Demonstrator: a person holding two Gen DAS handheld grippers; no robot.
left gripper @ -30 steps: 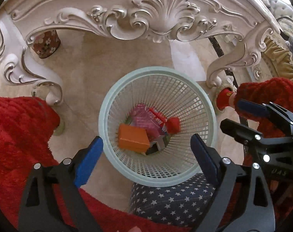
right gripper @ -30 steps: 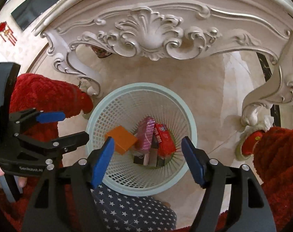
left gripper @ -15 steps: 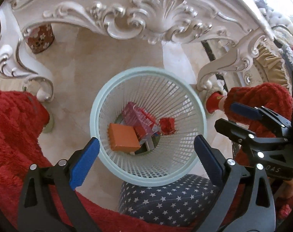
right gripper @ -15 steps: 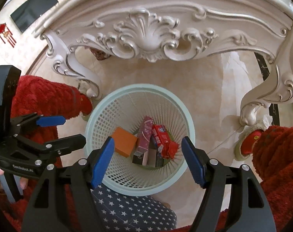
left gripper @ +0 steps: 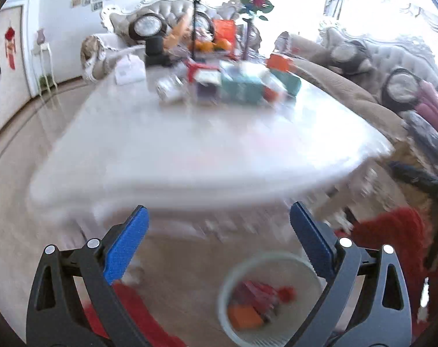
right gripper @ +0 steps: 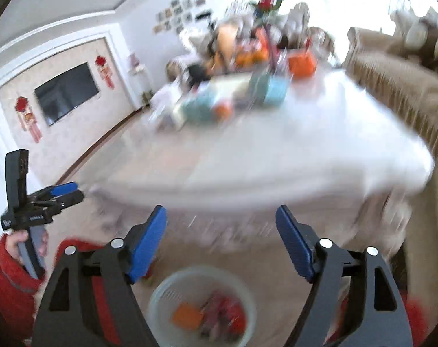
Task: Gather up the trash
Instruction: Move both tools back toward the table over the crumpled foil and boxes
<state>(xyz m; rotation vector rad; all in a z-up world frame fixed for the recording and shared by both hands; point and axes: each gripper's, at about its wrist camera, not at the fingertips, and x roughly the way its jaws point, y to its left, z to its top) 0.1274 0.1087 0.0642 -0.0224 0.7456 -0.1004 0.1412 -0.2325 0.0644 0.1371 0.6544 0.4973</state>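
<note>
Both views are blurred by motion. A pale green mesh waste basket [left gripper: 279, 332] stands on the floor below the table and holds an orange box [left gripper: 243, 319] and red and pink wrappers [left gripper: 259, 292]. It also shows in the right wrist view [right gripper: 161, 303]. My left gripper [left gripper: 219, 243] is open and empty, raised above the basket. My right gripper [right gripper: 220, 244] is open and empty too. A cluster of boxes and packets [left gripper: 233, 81] lies on the white table [left gripper: 190, 144], far from both grippers.
The left gripper [right gripper: 65, 193] shows at the left of the right wrist view. Sofas [left gripper: 378, 66] stand behind and to the right of the table. A vase with a red rose [left gripper: 255, 3] stands among the clutter. A television [right gripper: 65, 95] hangs on the left wall.
Both grippers have swung up from looking down into the basket to facing the table top. The basket has dropped to the bottom of both views. Both stay open and empty.
</note>
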